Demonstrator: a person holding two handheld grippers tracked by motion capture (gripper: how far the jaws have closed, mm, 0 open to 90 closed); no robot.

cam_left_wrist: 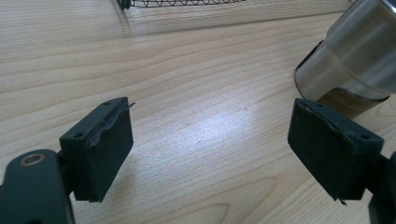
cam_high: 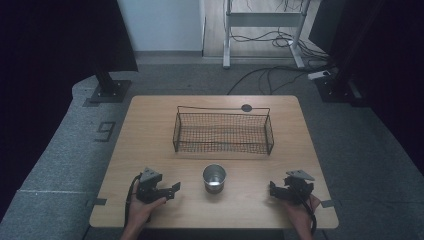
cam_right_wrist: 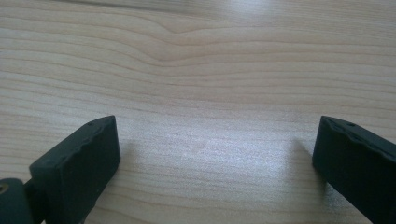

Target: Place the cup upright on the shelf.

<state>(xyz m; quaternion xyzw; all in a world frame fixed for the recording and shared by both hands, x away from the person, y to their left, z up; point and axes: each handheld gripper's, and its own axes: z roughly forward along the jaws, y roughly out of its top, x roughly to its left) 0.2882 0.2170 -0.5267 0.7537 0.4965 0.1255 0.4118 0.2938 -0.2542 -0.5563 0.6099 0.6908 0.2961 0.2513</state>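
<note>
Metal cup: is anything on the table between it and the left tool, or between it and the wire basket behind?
Nothing visible. Bare wood separates the metal cup from the open left tool and from the wire basket.

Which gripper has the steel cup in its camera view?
The left gripper: the shiny round steel cup stands just beyond one of its open black fingers. The right gripper faces bare wooden table.

Left hand (cam_high: 141, 209) is holding the left gripper (cam_high: 172, 189) near the table's (cam_high: 150, 107) front left corner, jaws standing wide apart. Right hand (cam_high: 301, 209) is holding the right gripper (cam_high: 273, 189) near the front right corner, jaws likewise spread, both grippers pointing inward.
</note>
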